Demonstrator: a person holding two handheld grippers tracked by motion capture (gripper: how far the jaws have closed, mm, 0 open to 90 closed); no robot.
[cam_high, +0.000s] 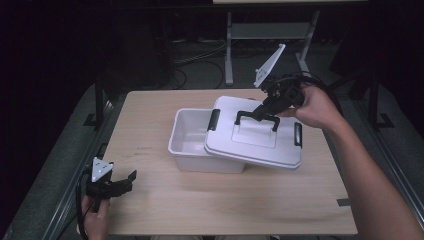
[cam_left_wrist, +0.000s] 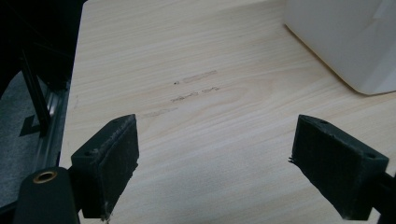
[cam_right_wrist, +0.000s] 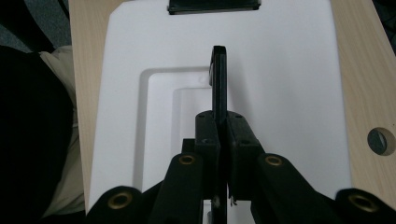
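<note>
In the centre of the high view, a white rectangular plastic storage box (cam_high: 192, 142) stands on the pale wooden table (cam_high: 200, 210). Its white plastic lid (cam_high: 255, 145) lies askew over the box's right part, shifted toward the right of the frame, so the left part of the box stands uncovered. A black latch clip (cam_high: 214, 119) sits on the lid's left end and another (cam_high: 298, 134) on its right end.

The right gripper (cam_high: 261, 113), held by a hand (cam_high: 312, 107) coming from the right of the frame, is clamped on the black carrying handle (cam_high: 256, 118) in the middle of the lid. In the right gripper view its jaws press against both sides of the thin black handle (cam_right_wrist: 218, 84), which runs up the centre of the frame above the lid's recessed panel (cam_right_wrist: 159, 116).

The left gripper (cam_high: 125, 182) sits at the lower left of the high view, held low over the table edge, well apart from the box. In the left gripper view its jaws stand wide apart with nothing between them, bare wood (cam_left_wrist: 196, 140) beneath, and the box's white corner (cam_left_wrist: 345, 42) at the upper right.
</note>
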